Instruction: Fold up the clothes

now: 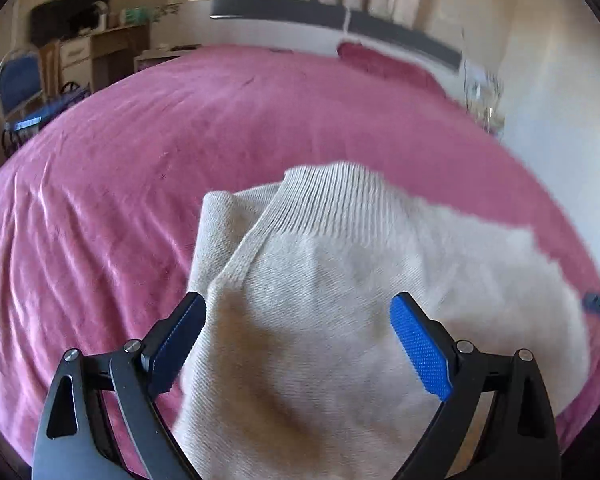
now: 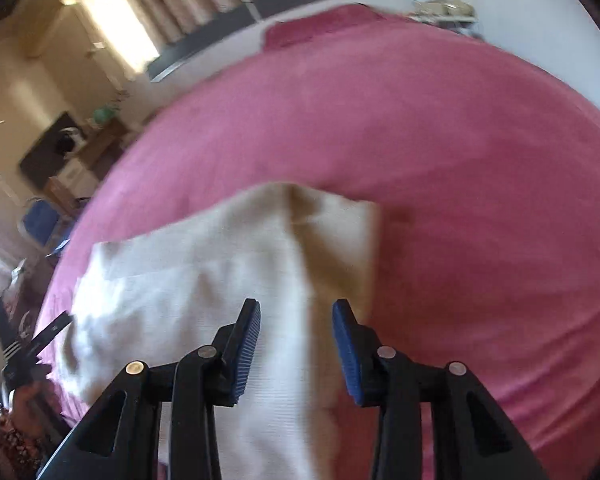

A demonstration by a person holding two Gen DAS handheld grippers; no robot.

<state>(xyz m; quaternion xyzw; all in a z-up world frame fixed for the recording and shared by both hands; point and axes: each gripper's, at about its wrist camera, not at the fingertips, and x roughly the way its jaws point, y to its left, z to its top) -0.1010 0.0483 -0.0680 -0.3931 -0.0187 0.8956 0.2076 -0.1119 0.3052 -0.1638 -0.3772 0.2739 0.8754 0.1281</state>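
A cream knitted sweater lies partly folded on the pink bedspread, its ribbed hem turned over toward the far side. My left gripper hovers over it with the jaws wide open, and the blue pads touch no cloth. In the right wrist view the same sweater shows a folded corner pointing away. My right gripper stands partly open just above that fold, with fabric seen flat between the fingers and not pinched. The left gripper shows at that view's left edge, held by a hand.
The bedspread stretches wide beyond the sweater. A pink pillow and a dark headboard are at the far end. A wooden desk and a blue chair stand off the bed's left side.
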